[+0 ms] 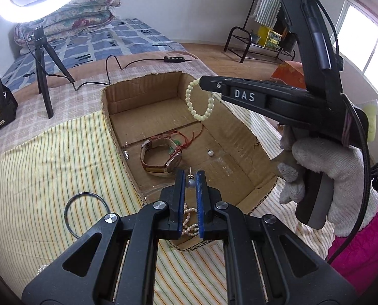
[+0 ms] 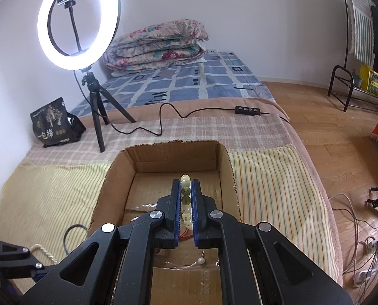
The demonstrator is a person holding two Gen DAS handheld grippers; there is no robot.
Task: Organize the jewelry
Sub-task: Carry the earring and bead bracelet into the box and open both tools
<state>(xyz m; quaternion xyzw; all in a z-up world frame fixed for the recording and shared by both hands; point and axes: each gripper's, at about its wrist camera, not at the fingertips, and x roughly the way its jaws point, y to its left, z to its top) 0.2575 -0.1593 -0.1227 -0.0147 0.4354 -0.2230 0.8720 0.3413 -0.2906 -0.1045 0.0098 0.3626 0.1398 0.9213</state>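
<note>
Cardboard box [image 1: 242, 137] below both grippers holds a watch [image 1: 161, 158]; left gripper [image 1: 190, 178] pinches an earring [image 1: 191, 183], right gripper [image 2: 186, 190] a bracelet [image 2: 185, 193]; 1 ring [image 1: 86, 213] waits outside.

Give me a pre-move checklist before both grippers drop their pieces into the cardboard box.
1. Left gripper shut on pearl earring: ok.
2. Right gripper shut on bead bracelet: ok.
3. Both pieces over the cardboard box: ok.
4. Bare floor in the box, clear of the watch: ok.
5. Thin ring still outside on the cloth: not ok.
6. Pearl strand inside the box: cannot tell.
</note>
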